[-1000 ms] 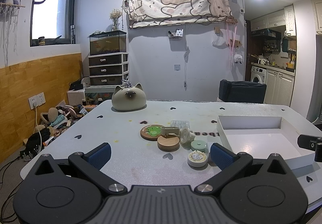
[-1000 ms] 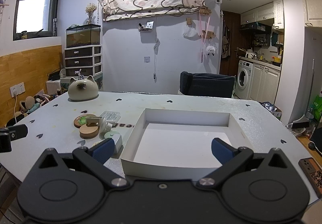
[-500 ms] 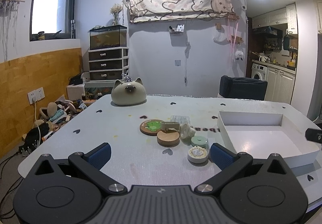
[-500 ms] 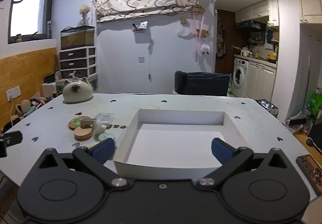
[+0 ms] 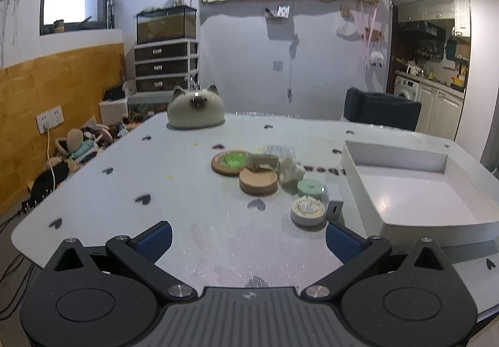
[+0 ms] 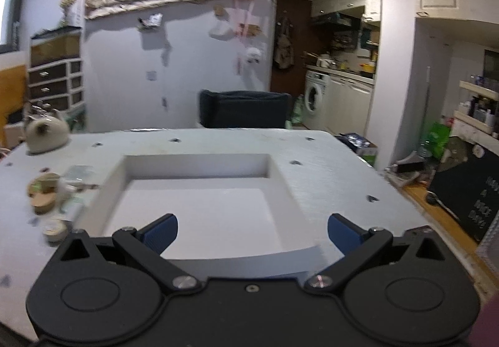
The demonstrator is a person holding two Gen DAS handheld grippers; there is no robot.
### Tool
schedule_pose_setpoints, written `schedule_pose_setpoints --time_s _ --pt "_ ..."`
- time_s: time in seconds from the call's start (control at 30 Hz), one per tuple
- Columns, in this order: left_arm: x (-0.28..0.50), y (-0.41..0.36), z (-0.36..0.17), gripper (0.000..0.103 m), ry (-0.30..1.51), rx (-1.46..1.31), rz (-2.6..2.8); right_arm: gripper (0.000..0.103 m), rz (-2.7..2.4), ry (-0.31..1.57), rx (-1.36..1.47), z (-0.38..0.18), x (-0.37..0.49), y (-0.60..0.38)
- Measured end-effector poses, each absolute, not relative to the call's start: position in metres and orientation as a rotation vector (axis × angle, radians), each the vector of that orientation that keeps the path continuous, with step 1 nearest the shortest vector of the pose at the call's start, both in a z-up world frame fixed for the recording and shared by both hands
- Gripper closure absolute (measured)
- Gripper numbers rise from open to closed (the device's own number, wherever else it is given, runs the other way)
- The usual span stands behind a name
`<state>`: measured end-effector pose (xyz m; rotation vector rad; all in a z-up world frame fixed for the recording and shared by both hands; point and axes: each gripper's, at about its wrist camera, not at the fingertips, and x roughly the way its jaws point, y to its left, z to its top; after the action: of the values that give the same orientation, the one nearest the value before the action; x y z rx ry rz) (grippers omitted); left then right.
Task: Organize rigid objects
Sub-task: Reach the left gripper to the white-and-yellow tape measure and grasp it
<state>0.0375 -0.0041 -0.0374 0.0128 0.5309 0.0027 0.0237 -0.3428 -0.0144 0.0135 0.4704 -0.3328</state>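
Both grippers hover level above the table's near edge, jaws spread wide and holding nothing. The left gripper faces the cluster of small round objects just left of the white tray; the right gripper points over the white tray.

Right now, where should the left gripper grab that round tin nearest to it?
Grip the round tin across its low side wall, from above and the near side. It lies flat, lid up. The left gripper is open, but a small metal piece crowds its right.
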Motion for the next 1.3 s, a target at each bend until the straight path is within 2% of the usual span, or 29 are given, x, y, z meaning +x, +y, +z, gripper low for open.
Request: schedule_pose_setpoints --time_s 0.5,0.77,1.13,1.2,1.3 --pt "0.083 -0.026 -0.085 0.000 0.694 -0.001 -0.040 0.000 -0.393 0.630 0.103 -0.046 0.092 -0.433" --pt "0.109 -0.035 -0.099 0.000 0.765 -0.020 -0.065 0.049 -0.333 0.750 0.110 -0.074 0.125 -0.447" --pt "0.146 -0.051 -0.120 0.000 0.870 -0.033 -0.109 0.087 -0.290 0.807 0.090 -0.093 0.147 -0.448" --pt "0.151 -0.053 -0.121 0.000 0.866 -0.033 -0.109 0.091 -0.301 0.816 0.066 -0.095 0.149 -0.447" --pt "0.158 -0.052 -0.121 0.000 0.855 -0.053 -0.115 0.091 -0.294 0.818 0.053 -0.095 0.150 -0.446"
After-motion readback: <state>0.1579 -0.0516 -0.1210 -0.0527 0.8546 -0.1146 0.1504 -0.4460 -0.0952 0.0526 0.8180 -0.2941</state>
